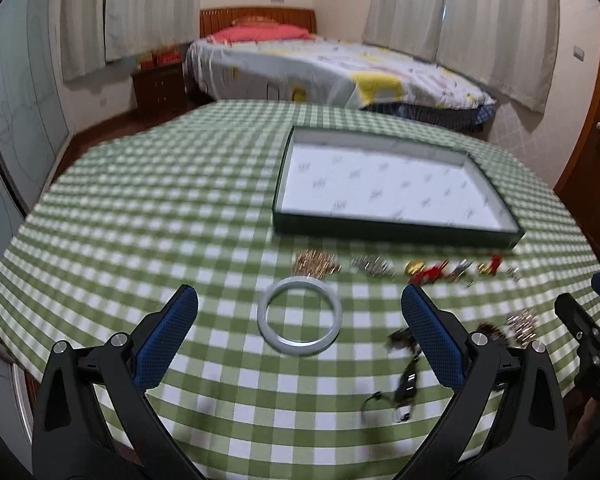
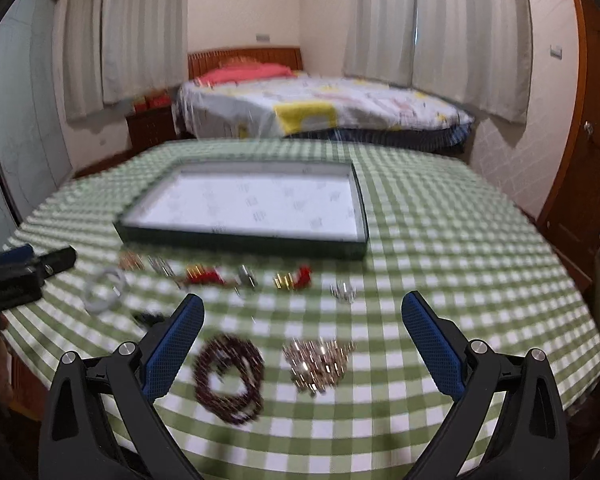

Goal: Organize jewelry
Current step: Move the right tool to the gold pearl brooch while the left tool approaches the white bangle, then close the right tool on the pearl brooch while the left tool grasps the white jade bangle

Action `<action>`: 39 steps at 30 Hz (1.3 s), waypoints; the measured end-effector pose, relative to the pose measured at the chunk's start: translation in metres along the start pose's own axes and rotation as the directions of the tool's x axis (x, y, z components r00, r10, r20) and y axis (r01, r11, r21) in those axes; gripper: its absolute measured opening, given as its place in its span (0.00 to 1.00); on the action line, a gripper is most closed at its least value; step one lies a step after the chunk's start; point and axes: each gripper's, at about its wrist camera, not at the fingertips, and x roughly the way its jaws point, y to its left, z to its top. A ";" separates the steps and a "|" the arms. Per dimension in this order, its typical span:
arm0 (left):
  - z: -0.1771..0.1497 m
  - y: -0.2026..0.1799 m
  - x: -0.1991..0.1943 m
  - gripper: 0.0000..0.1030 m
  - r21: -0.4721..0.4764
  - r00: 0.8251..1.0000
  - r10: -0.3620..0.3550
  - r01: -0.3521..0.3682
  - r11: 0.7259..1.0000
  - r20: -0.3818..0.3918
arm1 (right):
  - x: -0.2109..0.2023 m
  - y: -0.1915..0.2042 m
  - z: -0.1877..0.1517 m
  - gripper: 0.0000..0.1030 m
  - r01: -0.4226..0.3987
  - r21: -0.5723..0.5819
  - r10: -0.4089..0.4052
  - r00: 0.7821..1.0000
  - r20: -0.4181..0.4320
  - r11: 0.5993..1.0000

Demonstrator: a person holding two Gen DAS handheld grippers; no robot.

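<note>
above the checked tablecloth, left gripper jaws spread wide around pale bangle, untouched; right gripper jaws apart, empty, over dark bead bracelet.

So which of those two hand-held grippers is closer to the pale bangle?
The left. The bangle lies between the open left hand-held gripper fingers; the right hand-held gripper hovers over the dark beads, further right.

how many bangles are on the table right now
1. A pale bangle lies flat on the checked tablecloth, between the open left gripper's fingers, nearer than the tray. Blur could hide others.
</note>
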 end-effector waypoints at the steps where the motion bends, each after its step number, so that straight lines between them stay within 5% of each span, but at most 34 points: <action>1: -0.005 0.002 0.007 0.96 0.001 1.000 0.006 -0.006 1.000 -0.011 | 0.007 -0.004 -0.005 0.93 -0.002 0.014 0.002 1.000 -0.016 1.000; 5: -0.015 0.008 0.025 0.91 0.006 0.999 0.029 -0.029 1.000 -0.042 | 0.021 -0.014 -0.017 0.91 0.021 0.026 -0.019 0.998 -0.058 0.999; 9: -0.019 0.014 0.040 0.86 -0.012 0.996 0.026 -0.027 1.000 -0.085 | 0.035 -0.015 -0.020 0.73 0.020 0.021 -0.018 0.995 -0.097 1.000; 18: -0.021 0.013 0.048 0.86 -0.015 0.994 0.026 -0.027 1.000 -0.105 | 0.056 -0.018 -0.029 0.72 0.018 0.025 -0.014 0.988 -0.153 1.000; 26: -0.021 0.006 0.056 0.86 0.003 0.992 0.024 -0.023 1.000 -0.125 | 0.053 -0.018 -0.034 0.42 -0.025 0.029 0.029 0.987 -0.157 0.999; 39: -0.022 0.002 0.069 0.87 0.012 0.989 0.029 -0.028 1.000 -0.145 | 0.057 -0.020 -0.030 0.39 -0.033 0.034 0.038 0.986 -0.160 0.999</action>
